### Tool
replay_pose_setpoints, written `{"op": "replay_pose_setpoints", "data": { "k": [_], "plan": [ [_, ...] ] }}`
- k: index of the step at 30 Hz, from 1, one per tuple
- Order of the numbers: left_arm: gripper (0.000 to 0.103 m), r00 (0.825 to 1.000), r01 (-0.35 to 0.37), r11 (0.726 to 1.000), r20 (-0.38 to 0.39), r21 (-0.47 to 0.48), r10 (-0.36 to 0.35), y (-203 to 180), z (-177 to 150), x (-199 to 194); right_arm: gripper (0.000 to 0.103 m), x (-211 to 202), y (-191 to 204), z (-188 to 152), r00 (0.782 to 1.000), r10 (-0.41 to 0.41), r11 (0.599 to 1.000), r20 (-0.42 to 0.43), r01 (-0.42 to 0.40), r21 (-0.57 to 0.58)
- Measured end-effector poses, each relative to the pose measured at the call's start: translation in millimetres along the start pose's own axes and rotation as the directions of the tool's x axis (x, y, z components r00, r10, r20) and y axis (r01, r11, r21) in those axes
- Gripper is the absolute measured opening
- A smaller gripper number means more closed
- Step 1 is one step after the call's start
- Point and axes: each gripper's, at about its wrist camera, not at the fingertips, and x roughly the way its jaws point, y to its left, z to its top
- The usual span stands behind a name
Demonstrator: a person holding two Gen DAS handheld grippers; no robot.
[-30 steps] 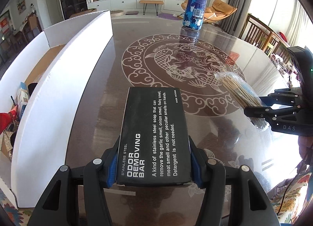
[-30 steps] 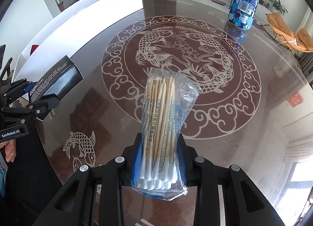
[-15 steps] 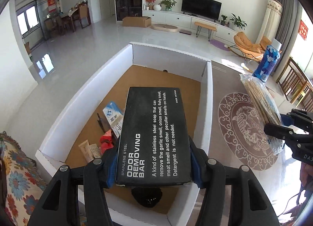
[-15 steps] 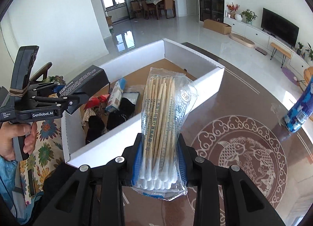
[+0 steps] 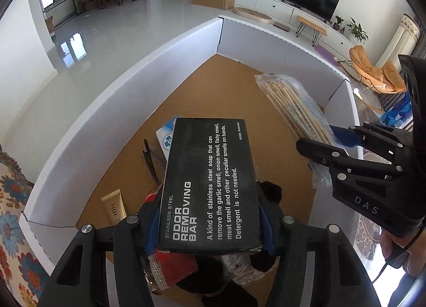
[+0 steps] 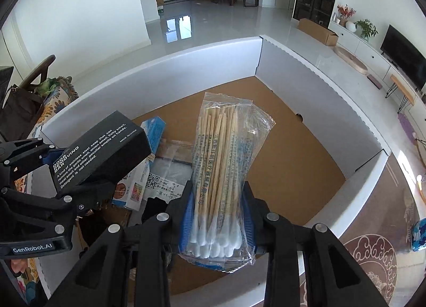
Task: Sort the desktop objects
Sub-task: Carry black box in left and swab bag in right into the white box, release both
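Observation:
My left gripper [image 5: 207, 227] is shut on a black box [image 5: 210, 182] printed "Odor Removing Bar" and holds it above the white cardboard box [image 5: 106, 110] with a brown floor. My right gripper [image 6: 217, 216] is shut on a clear bag of long cotton swabs [image 6: 221, 168] and holds it over the same white box [image 6: 306, 73]. Each gripper shows in the other's view: the right gripper [image 5: 319, 144] with the swab bag [image 5: 295, 110], the left gripper [image 6: 53, 171] with the black box [image 6: 98, 155].
Inside the box lie a blue-and-white carton [image 6: 155, 131], a beige tube [image 5: 114, 208], a clear labelled bag [image 6: 170, 171], red and black items [image 5: 175, 261]. The patterned brown table [image 6: 372, 253] is to the right, with a blue bottle [image 6: 419, 235] at its edge.
Both grippers moved left from over the table to over the open white box, still holding the black box and the swab bag. They now sit lower and closer to the box's contents.

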Motion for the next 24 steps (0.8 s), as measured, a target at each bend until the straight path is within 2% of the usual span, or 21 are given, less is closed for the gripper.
{"op": "replay_pose_setpoints", "data": {
  "k": [1,2,3,4,11,13,14,16,19,22,24],
  "plan": [
    [0.059,1.000,-0.007,1.000,-0.003,-0.012,0.007,2.4,-1.6,3.7,0.045,7.4,-1.9,-0.8,1.000,-0.007,1.000,-0.012,0.007,0.009],
    [0.064,1.000,-0.014,1.000,-0.008,-0.024,0.014,4.1,-3.8,6.3,0.057,13.6,-5.6,-2.6,1.000,-0.017,1.000,-0.018,0.017,0.016],
    [0.068,1.000,-0.012,0.999,-0.010,-0.035,0.012,5.3,-5.4,7.5,0.077,15.8,-7.1,-3.5,1.000,-0.015,1.000,-0.013,0.015,0.019],
    [0.077,1.000,-0.011,0.999,-0.007,-0.044,0.011,7.2,-6.2,7.2,0.090,14.8,-8.6,-4.9,1.000,-0.011,1.000,0.002,0.011,0.019],
    [0.080,0.994,-0.073,0.995,0.079,-0.070,0.079,1.3,-12.1,-28.9,0.091,-30.1,-17.3,-16.1,0.993,-0.036,0.999,0.108,0.033,0.030],
    [0.081,0.990,-0.069,0.993,0.113,-0.095,0.080,-4.1,-18.0,-44.6,0.096,-50.7,-20.3,-21.0,0.989,-0.043,0.999,0.141,0.038,0.038],
    [0.085,0.988,-0.072,0.992,0.127,-0.105,0.085,-5.5,-20.7,-52.5,0.103,-61.6,-21.9,-24.2,0.987,-0.040,0.999,0.157,0.034,0.041],
    [0.095,0.982,-0.088,0.990,0.155,-0.108,0.105,-17.8,-23.8,-63.4,0.103,-77.1,-21.1,-27.9,0.983,-0.041,0.998,0.180,0.033,0.046],
    [0.101,0.969,-0.132,0.986,0.197,-0.097,0.149,-31.5,-25.9,-76.9,0.103,-91.2,-21.5,-36.6,0.984,-0.043,0.998,0.170,0.034,0.055],
    [0.101,0.954,-0.190,0.975,0.214,-0.118,0.212,-38.4,-32.1,-84.7,0.103,-96.3,-24.4,-45.1,0.985,-0.057,0.997,0.164,0.048,0.054],
    [0.101,0.949,-0.189,0.975,0.232,-0.117,0.211,-42.1,-38.1,-89.6,0.103,-96.4,-24.1,-49.5,0.985,-0.062,0.997,0.158,0.055,0.049]
  ]
}}
